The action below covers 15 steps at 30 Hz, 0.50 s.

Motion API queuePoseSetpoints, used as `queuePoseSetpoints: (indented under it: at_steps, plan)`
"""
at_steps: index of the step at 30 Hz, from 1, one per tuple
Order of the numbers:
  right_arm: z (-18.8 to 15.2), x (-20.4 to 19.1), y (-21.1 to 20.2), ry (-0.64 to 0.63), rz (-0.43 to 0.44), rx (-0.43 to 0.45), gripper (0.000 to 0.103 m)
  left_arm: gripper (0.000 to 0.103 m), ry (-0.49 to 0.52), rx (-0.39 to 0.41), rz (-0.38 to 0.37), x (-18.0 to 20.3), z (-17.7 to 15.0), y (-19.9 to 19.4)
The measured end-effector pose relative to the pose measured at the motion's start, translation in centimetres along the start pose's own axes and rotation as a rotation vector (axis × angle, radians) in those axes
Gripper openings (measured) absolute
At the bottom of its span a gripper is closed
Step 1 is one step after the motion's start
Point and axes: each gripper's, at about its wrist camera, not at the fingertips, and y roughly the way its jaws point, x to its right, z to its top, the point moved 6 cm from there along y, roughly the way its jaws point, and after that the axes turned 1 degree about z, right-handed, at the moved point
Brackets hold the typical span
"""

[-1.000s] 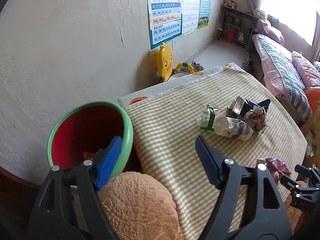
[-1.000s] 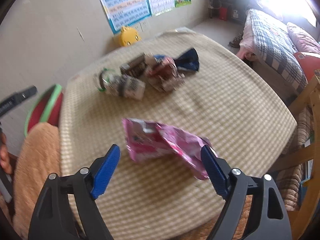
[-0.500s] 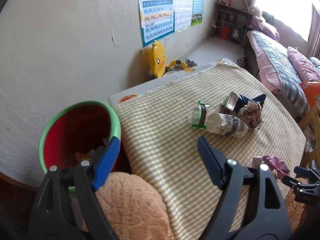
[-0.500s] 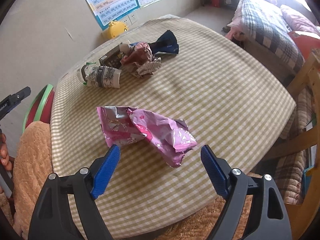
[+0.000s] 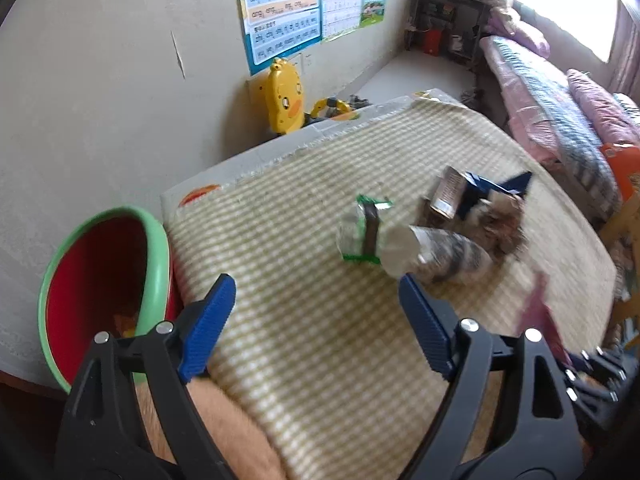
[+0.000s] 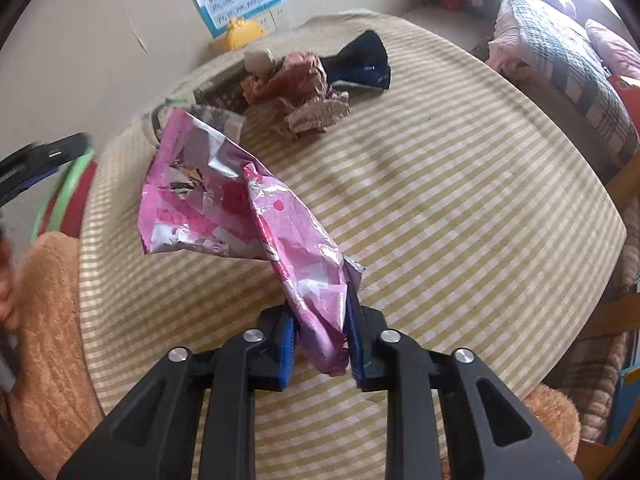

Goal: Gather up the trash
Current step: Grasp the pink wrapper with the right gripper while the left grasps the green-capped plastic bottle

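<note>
My right gripper point(image 6: 320, 320) is shut on a pink foil wrapper point(image 6: 224, 208) and holds it up off the checked tablecloth point(image 6: 440, 200). My left gripper point(image 5: 316, 312) is open and empty over the table's near left edge. A red bin with a green rim point(image 5: 96, 280) stands just left of the table; it also shows in the right wrist view point(image 6: 64, 188). More trash lies at the far side: a crushed paper cup point(image 5: 436, 252), a green-labelled plastic piece point(image 5: 360, 232), a crumpled brown wrapper point(image 6: 304, 88) and a dark blue packet point(image 6: 360, 64).
A tan plush cushion point(image 6: 48, 320) lies at the table's near left corner. A yellow duck toy point(image 5: 284, 96) stands by the wall under posters. A bed point(image 5: 560, 112) runs along the right. A wooden chair point(image 6: 624, 176) stands by the table's right edge.
My right gripper has closed on the pink wrapper and lifted it off the cloth. My left gripper has moved right, from over the bin towards the table.
</note>
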Motion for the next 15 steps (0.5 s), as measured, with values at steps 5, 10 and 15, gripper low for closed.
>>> queuePoseSetpoints:
  at_steps: [5,10,15]
  plan:
    - [0.0,0.3,-0.7,0.024,0.029,0.035,0.019,0.081,-0.006,-0.049,0.057,0.4,2.0,3.6]
    - [-0.2,0.8,-1.2,0.045,0.050,0.048,0.019,0.081,0.013,-0.107,0.057,1.9,2.7,6.8]
    - [-0.3,1.1,-1.3,0.056,0.063,0.052,0.019,0.066,0.013,-0.175,0.041,2.8,2.5,9.6]
